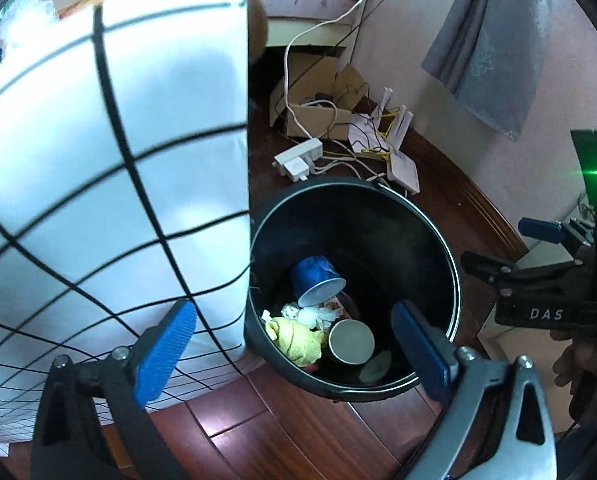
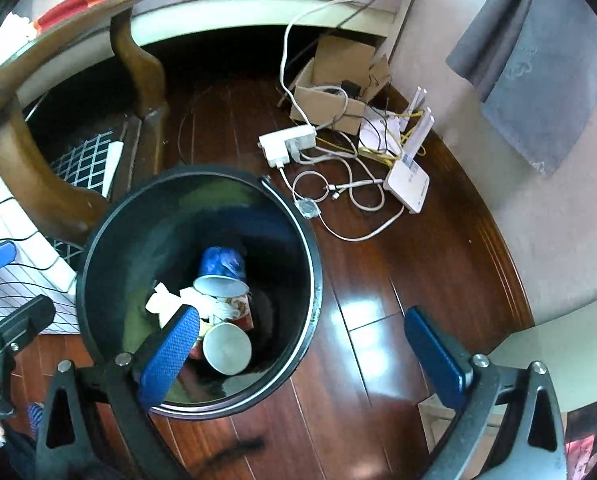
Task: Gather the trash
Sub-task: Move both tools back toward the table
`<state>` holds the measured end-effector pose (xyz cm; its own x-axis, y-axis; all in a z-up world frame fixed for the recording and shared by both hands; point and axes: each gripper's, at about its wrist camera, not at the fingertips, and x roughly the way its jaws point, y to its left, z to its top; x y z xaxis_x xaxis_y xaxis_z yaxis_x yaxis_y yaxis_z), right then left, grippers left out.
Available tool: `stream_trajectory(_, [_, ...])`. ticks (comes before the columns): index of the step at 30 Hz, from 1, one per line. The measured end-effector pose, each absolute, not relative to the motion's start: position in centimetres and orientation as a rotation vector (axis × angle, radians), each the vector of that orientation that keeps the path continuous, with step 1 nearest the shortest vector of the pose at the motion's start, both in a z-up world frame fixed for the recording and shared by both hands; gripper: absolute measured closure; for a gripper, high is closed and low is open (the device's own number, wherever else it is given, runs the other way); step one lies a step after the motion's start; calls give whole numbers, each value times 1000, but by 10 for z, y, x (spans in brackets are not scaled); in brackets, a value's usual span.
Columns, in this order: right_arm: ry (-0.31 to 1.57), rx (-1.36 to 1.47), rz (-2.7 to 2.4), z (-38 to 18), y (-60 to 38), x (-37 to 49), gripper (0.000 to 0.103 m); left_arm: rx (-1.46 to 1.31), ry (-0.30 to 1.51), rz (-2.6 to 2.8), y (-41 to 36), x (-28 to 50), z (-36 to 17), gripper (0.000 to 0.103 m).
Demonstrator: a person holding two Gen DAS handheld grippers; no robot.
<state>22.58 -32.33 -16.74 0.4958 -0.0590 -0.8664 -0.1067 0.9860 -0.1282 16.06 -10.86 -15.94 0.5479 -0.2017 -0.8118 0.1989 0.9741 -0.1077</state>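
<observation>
A black trash bin [image 1: 452, 264] [image 2: 314, 256] stands on the dark wood floor. Inside lie a blue paper cup [image 1: 314, 274] [image 2: 222, 264], a second cup with a grey inside [image 1: 351, 341] [image 2: 227, 347], white crumpled tissue [image 1: 312, 315] [image 2: 166, 300], a yellow crumpled wrapper [image 1: 294, 338] and a red printed cup [image 2: 240, 306]. My left gripper [image 1: 294, 354] hangs open above the bin's near side with nothing between its blue pads. My right gripper [image 2: 302, 356] is open too, its left pad [image 2: 170, 354] over the bin's rim, holding nothing.
A white checked cloth [image 1: 110, 168] hangs over a table left of the bin, beside a brown chair leg [image 2: 138, 68]. Behind the bin lie a white power strip [image 2: 286, 144], cables, a router [image 2: 408, 182] and a cardboard box [image 2: 330, 92]. A grey cloth [image 2: 538, 60] hangs on the wall.
</observation>
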Motion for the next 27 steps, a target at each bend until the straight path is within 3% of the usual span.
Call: stream_trajectory(27, [845,-169,123,-65,-281,163,0,0,794,-160,-75,112,-70,4])
